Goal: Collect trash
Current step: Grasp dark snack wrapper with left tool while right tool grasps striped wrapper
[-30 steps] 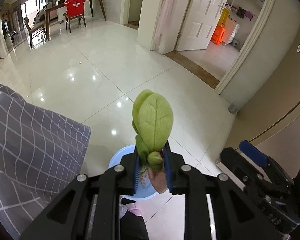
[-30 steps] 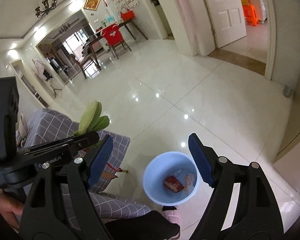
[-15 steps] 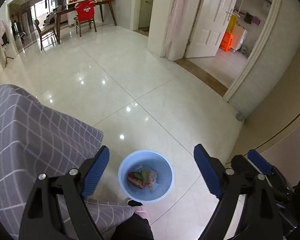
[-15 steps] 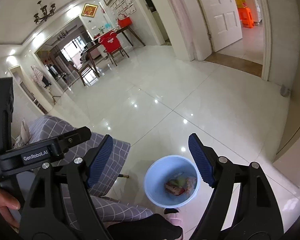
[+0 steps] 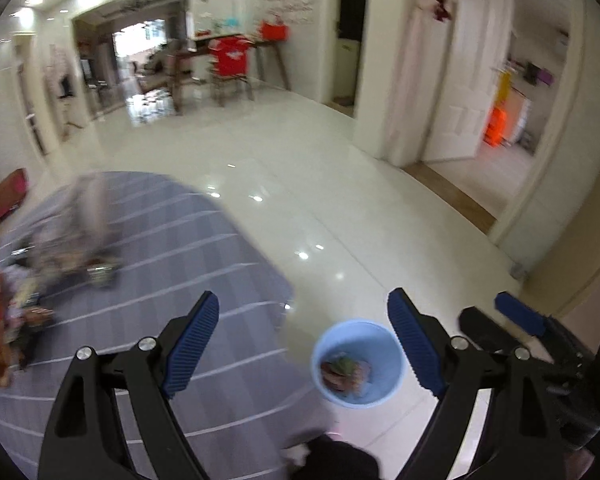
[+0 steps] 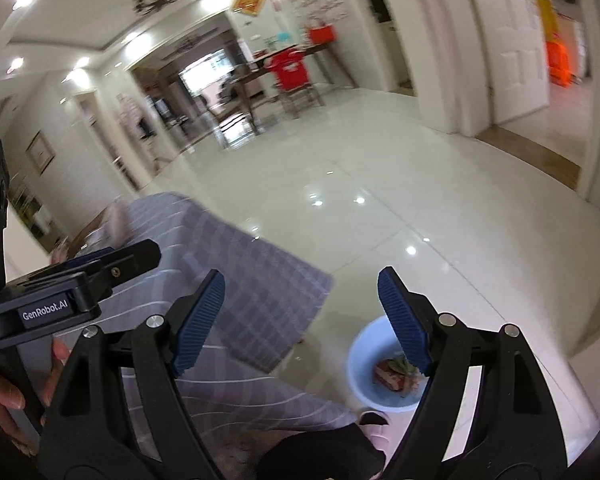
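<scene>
A light blue bin [image 5: 358,362] stands on the white tile floor, holding the green leaf-shaped item and other wrappers. It also shows in the right wrist view [image 6: 384,372], partly behind my right finger. My left gripper [image 5: 304,344] is open and empty, up above the edge of the grey checked cloth [image 5: 160,280] and left of the bin. My right gripper [image 6: 302,320] is open and empty above the same cloth [image 6: 260,280]. Several blurred pieces of trash [image 5: 56,252] lie on the cloth at the far left.
A red-brown object [image 5: 0,200] lies at the cloth's left edge. A table with a red chair [image 5: 230,64] stands far back. A white door [image 5: 468,80] stands open at the right. A slippered foot [image 6: 374,426] is beside the bin.
The left gripper opened and dropped the green leaf item into the bin. Both grippers have since swung left, away from the bin and over the cloth. Both views are blurred by motion.
</scene>
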{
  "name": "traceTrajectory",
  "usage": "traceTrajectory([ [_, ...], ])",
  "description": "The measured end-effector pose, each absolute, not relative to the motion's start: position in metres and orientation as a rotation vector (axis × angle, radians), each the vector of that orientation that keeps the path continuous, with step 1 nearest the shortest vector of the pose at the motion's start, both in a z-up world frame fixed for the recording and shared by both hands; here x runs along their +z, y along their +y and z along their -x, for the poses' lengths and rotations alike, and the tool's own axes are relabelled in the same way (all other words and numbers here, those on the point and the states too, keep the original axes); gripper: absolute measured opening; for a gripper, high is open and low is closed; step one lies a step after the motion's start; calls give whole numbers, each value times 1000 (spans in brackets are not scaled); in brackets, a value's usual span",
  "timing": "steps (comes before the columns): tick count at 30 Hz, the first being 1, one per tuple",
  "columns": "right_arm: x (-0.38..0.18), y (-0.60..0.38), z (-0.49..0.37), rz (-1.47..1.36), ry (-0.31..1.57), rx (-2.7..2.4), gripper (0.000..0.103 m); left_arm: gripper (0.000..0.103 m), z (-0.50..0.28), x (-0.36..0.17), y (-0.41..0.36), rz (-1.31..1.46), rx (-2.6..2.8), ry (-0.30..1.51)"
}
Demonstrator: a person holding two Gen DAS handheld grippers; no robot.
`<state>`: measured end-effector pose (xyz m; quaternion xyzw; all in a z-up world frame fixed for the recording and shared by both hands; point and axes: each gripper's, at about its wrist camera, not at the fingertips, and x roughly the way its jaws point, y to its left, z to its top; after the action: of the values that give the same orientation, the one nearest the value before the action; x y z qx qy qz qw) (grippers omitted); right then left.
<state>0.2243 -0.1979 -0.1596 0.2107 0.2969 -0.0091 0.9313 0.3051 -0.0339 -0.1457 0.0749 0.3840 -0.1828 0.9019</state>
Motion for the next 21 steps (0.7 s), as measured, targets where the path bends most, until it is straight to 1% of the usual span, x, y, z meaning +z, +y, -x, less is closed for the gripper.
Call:
traceTrajectory([
  [6,-138,-115,-264,-315,642,139,78,85,-310,-130,67,-125,-185,752],
  [10,-134,-60,-294,-239,691,226,78,85,-327,-136,142,-40,-85,789],
  [12,-135,-41,-304,-213,706,255,78,85,-328,-143,168,-29,-66,794],
  [20,-144,16,-338,-109,780,309,79,84,-346,-167,198,-66,-58,846],
  [21,-146,19,-340,-102,787,311,79,82,-348,-168,198,-80,-62,847],
])
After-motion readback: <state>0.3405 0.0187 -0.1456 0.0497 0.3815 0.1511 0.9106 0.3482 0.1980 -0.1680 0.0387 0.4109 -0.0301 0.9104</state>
